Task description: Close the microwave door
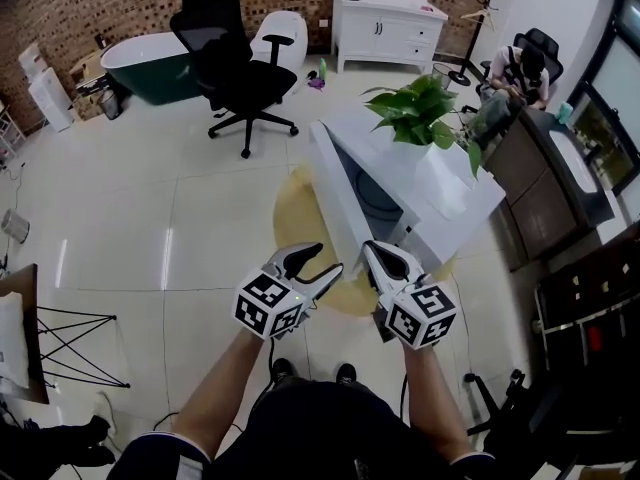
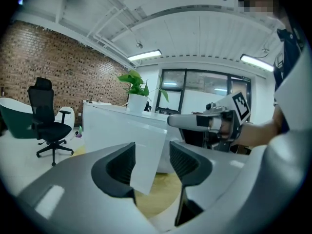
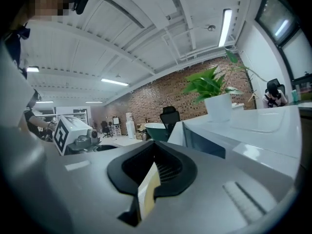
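A white microwave (image 1: 450, 193) with a potted plant (image 1: 415, 113) on top stands on a low round yellow surface (image 1: 292, 213). Its white door (image 1: 335, 193) hangs wide open, swung toward me, and the dark cavity (image 1: 375, 196) is exposed. My left gripper (image 1: 328, 258) is open just short of the door's near edge; in the left gripper view the door's corner (image 2: 146, 155) shows between the two pads, and I cannot tell whether it touches them. My right gripper (image 1: 372, 252) is shut and empty, close beside the door's near end. The microwave (image 3: 234, 130) lies to its right.
A black office chair (image 1: 235, 63) and a green bathtub (image 1: 150, 63) stand at the back left, a white cabinet (image 1: 385, 28) at the back. A person (image 1: 520, 73) sits at the back right by a dark desk (image 1: 545, 183). A wire-legged stand (image 1: 60, 343) is at the left.
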Demonstrator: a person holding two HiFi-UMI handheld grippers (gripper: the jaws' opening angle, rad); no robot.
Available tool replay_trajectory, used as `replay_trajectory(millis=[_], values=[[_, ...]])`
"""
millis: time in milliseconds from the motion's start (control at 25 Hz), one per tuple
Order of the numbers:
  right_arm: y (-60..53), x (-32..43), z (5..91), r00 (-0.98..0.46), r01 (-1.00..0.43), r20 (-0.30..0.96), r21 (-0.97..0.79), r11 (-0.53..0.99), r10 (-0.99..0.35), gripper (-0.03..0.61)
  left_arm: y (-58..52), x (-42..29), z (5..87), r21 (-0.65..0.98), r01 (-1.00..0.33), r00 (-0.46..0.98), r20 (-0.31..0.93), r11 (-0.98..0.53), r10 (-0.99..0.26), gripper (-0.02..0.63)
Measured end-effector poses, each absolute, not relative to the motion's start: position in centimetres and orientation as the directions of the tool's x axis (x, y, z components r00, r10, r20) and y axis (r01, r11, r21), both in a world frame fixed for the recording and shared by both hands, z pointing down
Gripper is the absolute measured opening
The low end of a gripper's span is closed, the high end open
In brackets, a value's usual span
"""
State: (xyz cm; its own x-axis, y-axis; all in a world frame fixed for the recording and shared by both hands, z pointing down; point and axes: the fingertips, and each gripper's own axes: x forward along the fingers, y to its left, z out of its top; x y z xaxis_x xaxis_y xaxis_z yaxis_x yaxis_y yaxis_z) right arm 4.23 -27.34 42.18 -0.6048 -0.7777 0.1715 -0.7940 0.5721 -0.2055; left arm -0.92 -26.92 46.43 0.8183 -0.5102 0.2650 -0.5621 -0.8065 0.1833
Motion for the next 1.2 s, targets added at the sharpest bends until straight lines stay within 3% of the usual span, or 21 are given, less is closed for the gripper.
replay_trajectory(millis=[320, 560, 1200], values=[[-28.6, -2.3, 41.4, -0.599, -0.801, 0.155, -0.105, 0.589, -0.786, 0.002, -26.6, -7.5, 46.0, 0.163, -0.659, 0.746, 0.272, -0.735, -0.609, 0.211], [-28.7, -3.9, 42.3, -0.522, -0.842, 0.22, 0.022, 0.539, -0.824, 0.002, -26.4, -10.7, 45.5, 0.15, -0.707, 0.702, 0.261, -0.691, -0.662, 0.06], [-30.9, 4.0, 44.1, -0.308, -0.947, 0.293, -0.005, 0.32, -0.905, 0.002, -26.6, -7.4, 45.8, 0.161, -0.629, 0.771, 0.258, -0.761, -0.582, 0.057]])
